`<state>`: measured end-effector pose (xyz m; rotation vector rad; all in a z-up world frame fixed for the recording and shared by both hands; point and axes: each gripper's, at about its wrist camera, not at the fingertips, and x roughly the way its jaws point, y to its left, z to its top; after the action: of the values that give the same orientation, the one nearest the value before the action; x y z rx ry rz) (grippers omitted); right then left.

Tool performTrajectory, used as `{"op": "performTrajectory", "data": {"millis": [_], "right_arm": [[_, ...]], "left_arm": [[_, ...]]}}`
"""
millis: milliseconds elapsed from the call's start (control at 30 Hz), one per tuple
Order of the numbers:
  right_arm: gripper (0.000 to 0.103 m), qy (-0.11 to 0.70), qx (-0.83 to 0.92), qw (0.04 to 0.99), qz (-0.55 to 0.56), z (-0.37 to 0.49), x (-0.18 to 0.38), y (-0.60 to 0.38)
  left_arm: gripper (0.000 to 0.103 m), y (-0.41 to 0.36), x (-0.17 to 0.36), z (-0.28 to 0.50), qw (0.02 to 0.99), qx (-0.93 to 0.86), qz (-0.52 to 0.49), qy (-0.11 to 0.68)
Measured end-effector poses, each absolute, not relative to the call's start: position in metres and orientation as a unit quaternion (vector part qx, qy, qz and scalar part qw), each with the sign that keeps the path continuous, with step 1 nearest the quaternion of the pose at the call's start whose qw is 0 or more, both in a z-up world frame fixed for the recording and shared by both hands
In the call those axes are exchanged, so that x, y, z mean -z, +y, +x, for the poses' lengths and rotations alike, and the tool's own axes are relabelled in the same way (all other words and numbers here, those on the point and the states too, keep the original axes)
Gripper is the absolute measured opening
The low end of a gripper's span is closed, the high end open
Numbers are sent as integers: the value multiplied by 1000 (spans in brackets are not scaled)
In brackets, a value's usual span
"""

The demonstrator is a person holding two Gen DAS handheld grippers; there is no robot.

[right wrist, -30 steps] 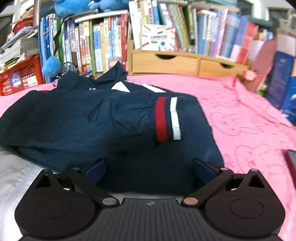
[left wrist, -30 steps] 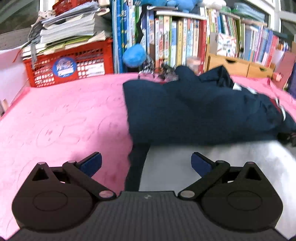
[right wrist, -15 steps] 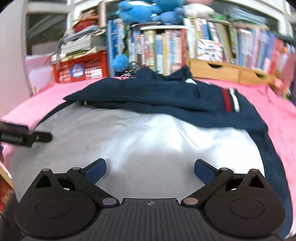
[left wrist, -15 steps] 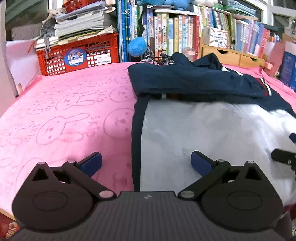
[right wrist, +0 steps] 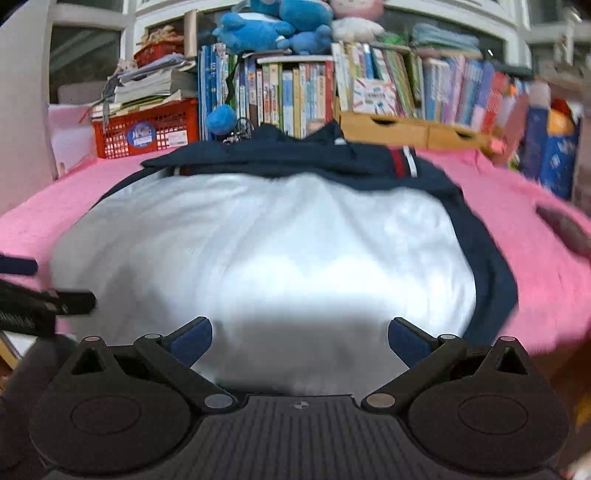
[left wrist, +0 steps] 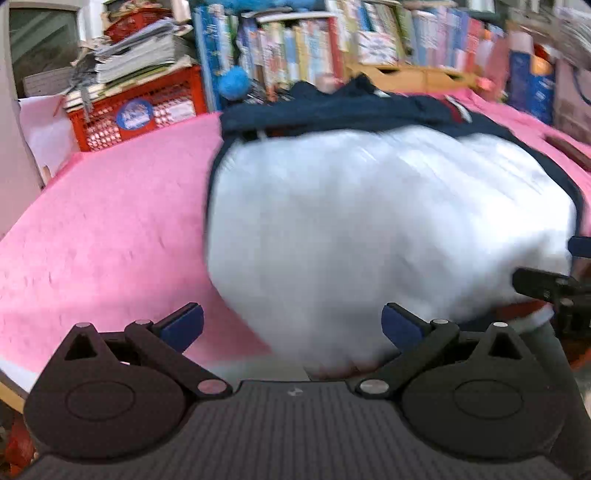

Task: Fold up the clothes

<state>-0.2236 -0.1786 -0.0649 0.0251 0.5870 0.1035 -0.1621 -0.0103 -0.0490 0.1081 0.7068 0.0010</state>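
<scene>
A navy jacket with a white lining [left wrist: 369,214] [right wrist: 266,254] lies on the pink blanket [left wrist: 110,221] [right wrist: 524,221]. Its sleeves are folded across the far part, and a red and white striped cuff [right wrist: 404,164] shows there. The white lining faces up and reaches the near edge of the bed. My left gripper [left wrist: 291,326] is open just before the garment's near left corner, nothing between its fingers. My right gripper [right wrist: 299,341] is open at the garment's near edge, also holding nothing. Each gripper shows at the edge of the other's view.
A red crate [right wrist: 146,129] stacked with papers stands at the back left. Rows of books [right wrist: 295,96], wooden drawers [right wrist: 406,127] and plush toys [right wrist: 273,26] line the back. A dark flat object [right wrist: 565,229] lies on the blanket at the right.
Both grippers have pulled back toward the near edge of the bed and stayed open. The views now take in the whole white lining; the current frames are motion-blurred.
</scene>
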Motion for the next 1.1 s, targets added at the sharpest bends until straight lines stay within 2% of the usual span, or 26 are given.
{"op": "performTrajectory", "data": {"millis": [233, 1000, 1100], "right_arm": [[103, 270, -49, 961, -5, -302, 61, -178], [103, 321, -37, 945, 47, -290, 82, -190], [103, 308, -35, 949, 51, -290, 85, -199]], "left_arm": [[103, -26, 35, -203, 944, 33, 81, 319], [103, -19, 56, -194, 922, 3, 61, 382], [103, -18, 58, -193, 920, 2, 60, 388]]}}
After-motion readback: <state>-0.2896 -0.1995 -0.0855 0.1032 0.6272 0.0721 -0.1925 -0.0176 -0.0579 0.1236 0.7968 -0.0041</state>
